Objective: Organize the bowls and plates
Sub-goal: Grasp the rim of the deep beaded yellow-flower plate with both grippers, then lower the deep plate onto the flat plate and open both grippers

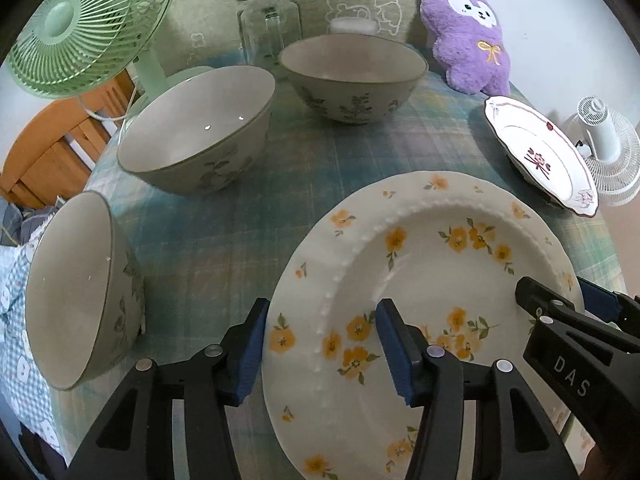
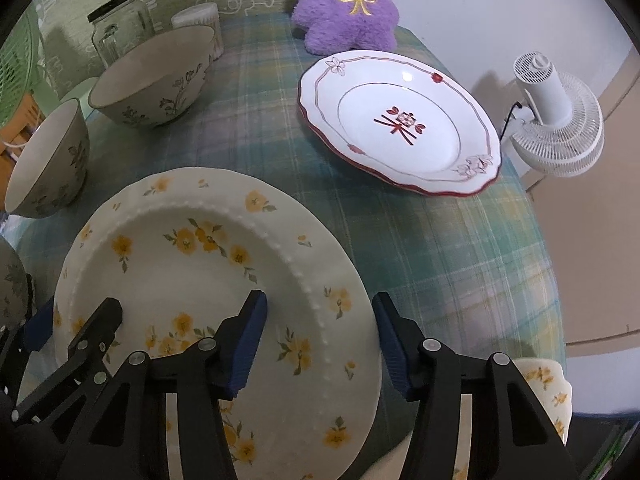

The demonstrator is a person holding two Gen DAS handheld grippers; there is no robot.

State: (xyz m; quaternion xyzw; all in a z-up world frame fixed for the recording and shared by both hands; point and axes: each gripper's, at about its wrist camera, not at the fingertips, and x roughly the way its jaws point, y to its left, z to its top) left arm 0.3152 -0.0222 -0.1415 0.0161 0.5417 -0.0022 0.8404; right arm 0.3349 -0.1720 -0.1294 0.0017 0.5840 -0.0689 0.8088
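Note:
A cream plate with yellow flowers [image 1: 432,264] lies at the near side of the table; it also shows in the right wrist view [image 2: 192,264]. My left gripper [image 1: 320,344] is open, its jaws straddling the plate's left rim. My right gripper [image 2: 320,340] is open, straddling the plate's right rim; it shows in the left wrist view [image 1: 560,300]. A white plate with red trim [image 2: 400,120] lies at the far right. Three grey floral bowls stand at the left: one near [image 1: 80,292], one middle [image 1: 200,128], one far [image 1: 352,76].
A purple plush toy [image 1: 468,28], a glass jar [image 1: 268,20] and a green fan [image 1: 84,24] stand at the back. A white fan [image 2: 556,120] sits beyond the right table edge. Another yellow-flowered dish [image 2: 544,392] shows at the near right corner.

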